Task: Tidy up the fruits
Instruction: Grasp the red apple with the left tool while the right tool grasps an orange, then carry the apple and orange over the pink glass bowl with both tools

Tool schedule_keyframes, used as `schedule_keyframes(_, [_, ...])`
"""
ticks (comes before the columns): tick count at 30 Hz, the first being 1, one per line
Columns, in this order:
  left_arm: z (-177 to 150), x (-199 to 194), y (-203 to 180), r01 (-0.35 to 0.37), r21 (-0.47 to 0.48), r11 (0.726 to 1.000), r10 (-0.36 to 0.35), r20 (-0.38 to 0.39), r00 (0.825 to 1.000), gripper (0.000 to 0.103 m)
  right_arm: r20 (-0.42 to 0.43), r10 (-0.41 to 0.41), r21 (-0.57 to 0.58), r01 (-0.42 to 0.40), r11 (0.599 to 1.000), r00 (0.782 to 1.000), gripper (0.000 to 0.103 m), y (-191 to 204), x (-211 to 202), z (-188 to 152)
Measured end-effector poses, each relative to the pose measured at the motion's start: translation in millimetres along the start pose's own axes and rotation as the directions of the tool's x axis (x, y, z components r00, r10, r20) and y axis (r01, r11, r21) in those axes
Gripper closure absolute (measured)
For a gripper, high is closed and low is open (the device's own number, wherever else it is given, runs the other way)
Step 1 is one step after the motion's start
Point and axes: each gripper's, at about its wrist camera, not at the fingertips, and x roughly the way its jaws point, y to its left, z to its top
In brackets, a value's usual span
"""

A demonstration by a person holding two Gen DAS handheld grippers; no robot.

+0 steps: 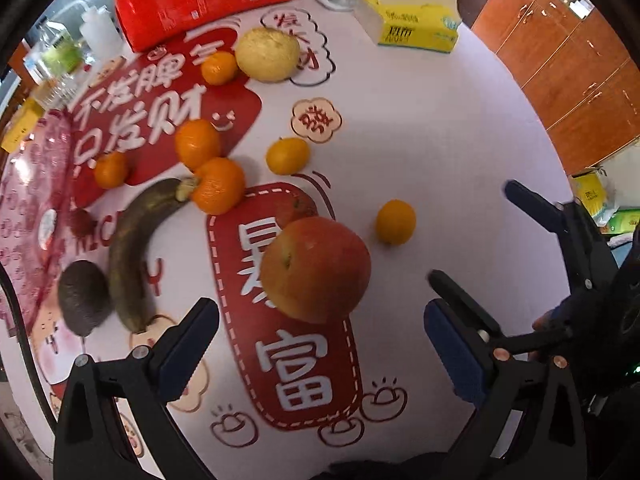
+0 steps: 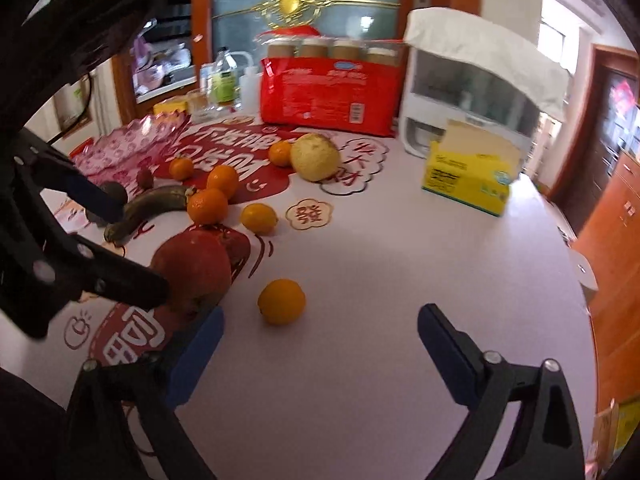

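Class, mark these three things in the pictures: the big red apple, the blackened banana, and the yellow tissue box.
big red apple (image 1: 316, 268), left wrist view, middle of its skin.
blackened banana (image 1: 132, 248), left wrist view, mid-curve.
yellow tissue box (image 2: 466, 184), right wrist view, front face.

The left wrist camera looks steeply down at the white printed surface (image 1: 440, 128) from close above, over its own fingers (image 1: 188, 344). A big red round apple (image 1: 316, 268) fills the middle. The right wrist camera sits lower and looks flatter, across the surface (image 2: 400, 280) to the room behind. Both views share the apple (image 2: 192, 268), the lone small orange fruit (image 1: 395, 222) (image 2: 281, 301) and the yellow tissue box (image 1: 416, 24) (image 2: 468, 180).
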Motion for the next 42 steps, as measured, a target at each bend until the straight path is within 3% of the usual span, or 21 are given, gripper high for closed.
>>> schedule_keyframes(2, [3,8,1,-0.002,-0.013,1.0,0.002,-0.017,1.0,0.003,-0.022,0.022,-0.02,-0.022,1.0,1.0,0.016,1,13,1])
schedule_keyframes(9, [10,26,7,0.033,-0.056,0.998,-0.036,-0.059,0.998,0.005,-0.065,0.086,-0.021,-0.088,0.996,0.994,0.022,4,39,-4])
schedule_keyframes(11, [13,32,6,0.028,-0.052,0.998,-0.031,-0.068,0.997,0.008,-0.073,0.095,-0.022,-0.097,0.995,0.993,0.03,6,43,-6])
schedule_keyframes(17, [20,51,0,0.023,-0.039,0.999,-0.026,-0.074,0.997,0.011,-0.091,0.095,-0.017,-0.097,0.995,0.991,0.034,9,54,-6])
schedule_keyframes(22, [24,61,-4,0.011,-0.027,1.0,-0.012,-0.07,0.997,0.024,-0.115,0.096,-0.021,-0.099,0.995,0.989,0.041,12,60,-5])
schedule_keyframes(23, [25,63,-4,0.003,-0.024,1.0,-0.004,-0.07,0.998,0.031,-0.113,0.103,-0.025,-0.107,0.994,0.988,0.044,13,60,-4])
schedule_keyframes(30, [27,69,0,0.029,-0.041,0.999,-0.032,-0.081,0.996,0.032,-0.094,0.115,0.007,-0.114,0.993,0.989,0.066,12,63,2])
schedule_keyframes(36, [15,63,24,0.062,-0.094,0.994,-0.07,-0.079,0.994,0.033,-0.114,0.084,0.031,-0.081,0.996,0.99,0.068,16,61,2])
schedule_keyframes(42, [1,36,23,0.09,-0.099,0.991,-0.093,-0.031,0.995,0.033,-0.172,0.073,0.101,-0.056,0.993,0.982,0.068,19,53,-2])
